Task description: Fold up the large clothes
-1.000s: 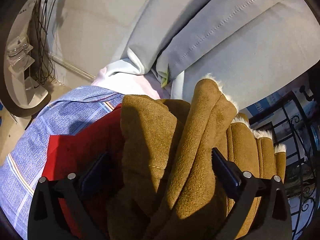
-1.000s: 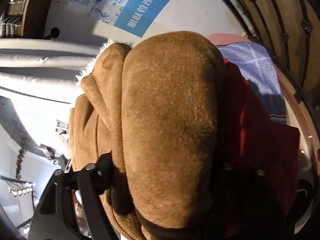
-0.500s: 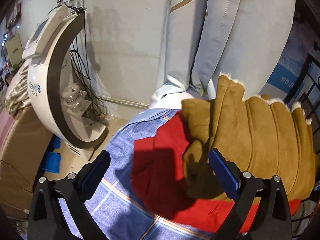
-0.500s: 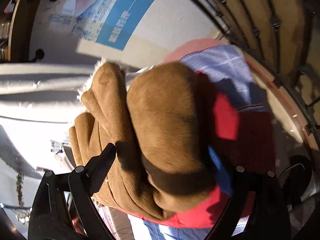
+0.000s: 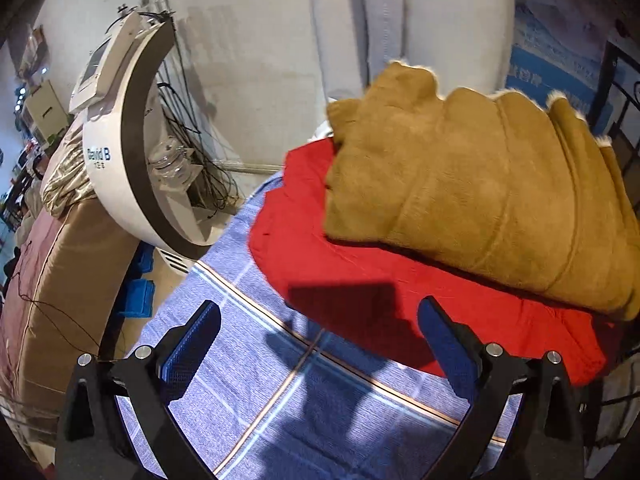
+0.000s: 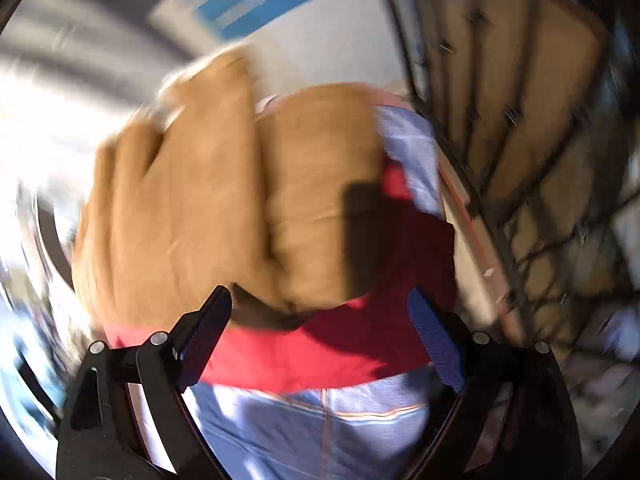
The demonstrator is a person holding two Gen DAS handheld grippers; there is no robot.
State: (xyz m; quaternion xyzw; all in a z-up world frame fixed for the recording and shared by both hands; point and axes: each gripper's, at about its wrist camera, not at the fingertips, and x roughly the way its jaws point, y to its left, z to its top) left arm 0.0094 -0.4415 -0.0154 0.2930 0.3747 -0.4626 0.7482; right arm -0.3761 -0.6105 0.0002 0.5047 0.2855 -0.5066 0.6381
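Folded tan fleece garment atop red garment.

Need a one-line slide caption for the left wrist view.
Open left gripper above blue checked cloth, facing a folded tan fleece coat stacked on a folded red garment.

A pale plaster wall fills the upper middle of the left wrist view, with grey-white curtains hanging at the upper right and a blue poster beside them. At the left stands a white crescent-shaped machine with a dark inner band, black cables trailing behind it, and a brown upholstered piece below. In the blurred right wrist view, black wrought-iron scrollwork crosses the right side under bright light.
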